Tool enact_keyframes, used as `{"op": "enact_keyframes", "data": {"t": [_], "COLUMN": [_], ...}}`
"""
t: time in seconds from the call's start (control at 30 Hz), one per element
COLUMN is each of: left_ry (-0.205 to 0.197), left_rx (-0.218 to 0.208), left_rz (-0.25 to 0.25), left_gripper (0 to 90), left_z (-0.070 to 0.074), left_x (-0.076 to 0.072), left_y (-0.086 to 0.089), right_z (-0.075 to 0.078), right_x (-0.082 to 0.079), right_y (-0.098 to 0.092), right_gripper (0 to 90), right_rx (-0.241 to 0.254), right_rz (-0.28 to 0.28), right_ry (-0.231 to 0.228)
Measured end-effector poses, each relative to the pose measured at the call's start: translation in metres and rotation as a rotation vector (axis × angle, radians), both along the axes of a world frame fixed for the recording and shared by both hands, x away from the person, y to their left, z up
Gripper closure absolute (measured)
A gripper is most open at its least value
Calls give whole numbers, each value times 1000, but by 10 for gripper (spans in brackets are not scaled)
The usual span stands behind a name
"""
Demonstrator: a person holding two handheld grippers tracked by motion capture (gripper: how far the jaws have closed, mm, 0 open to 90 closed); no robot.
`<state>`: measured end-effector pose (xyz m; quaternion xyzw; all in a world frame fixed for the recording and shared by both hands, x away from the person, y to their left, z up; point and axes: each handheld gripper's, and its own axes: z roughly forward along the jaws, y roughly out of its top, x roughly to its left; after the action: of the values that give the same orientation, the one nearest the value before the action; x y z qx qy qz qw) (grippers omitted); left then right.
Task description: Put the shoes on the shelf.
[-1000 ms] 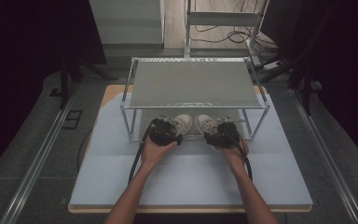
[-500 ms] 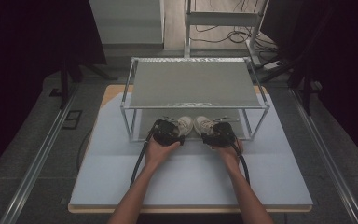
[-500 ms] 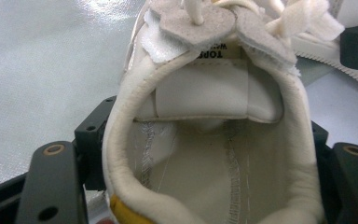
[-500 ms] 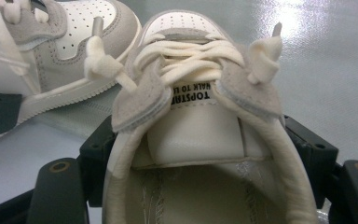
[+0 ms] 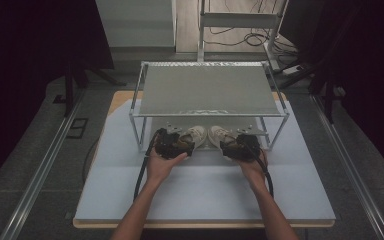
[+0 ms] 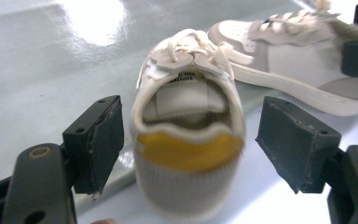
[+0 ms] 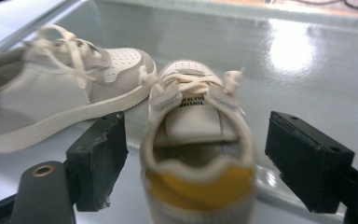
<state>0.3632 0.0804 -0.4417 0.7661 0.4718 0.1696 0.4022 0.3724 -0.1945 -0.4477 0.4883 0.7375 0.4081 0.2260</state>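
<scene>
Left sneaker [image 6: 189, 140] heel sits between pads of left claw [image 6: 191, 144], gaps both sides; jaws apart, just been opening. Right sneaker [image 7: 198, 154] likewise inside right claw [image 7: 198, 158], pads clear, just been opening. Pair toes-in on lower shelf of metal rack [image 5: 207, 90] on surface [image 5: 205, 192]. Risk: pad snagging heel collar on withdrawal, dragging shoe off shelf edge.

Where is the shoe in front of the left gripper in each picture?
High view: the left shoe, middle, under the rack.
Left gripper view: centre, heel toward the camera.
Right gripper view: far left, side-on.
Shared landmark: the other shoe beside it.
</scene>
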Motion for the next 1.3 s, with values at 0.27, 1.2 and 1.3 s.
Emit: {"op": "enact_keyframes", "data": {"t": [0.27, 1.2, 1.3], "left_ry": [-27, 130, 134], "left_rx": [-49, -25, -20], "left_rz": [19, -16, -24], "left_gripper": [467, 886, 882], "left_z": [-1, -39, -39], "left_x": [-31, -23, -21], "left_y": [33, 46, 43], "right_z": [11, -27, -32], "right_x": [-34, -39, -37], "right_y": [-29, -69, -63], "right_gripper": [360, 861, 860], "right_rx": [64, 41, 26], "right_rz": [26, 41, 50], "right_ry": [-43, 52, 59]}}
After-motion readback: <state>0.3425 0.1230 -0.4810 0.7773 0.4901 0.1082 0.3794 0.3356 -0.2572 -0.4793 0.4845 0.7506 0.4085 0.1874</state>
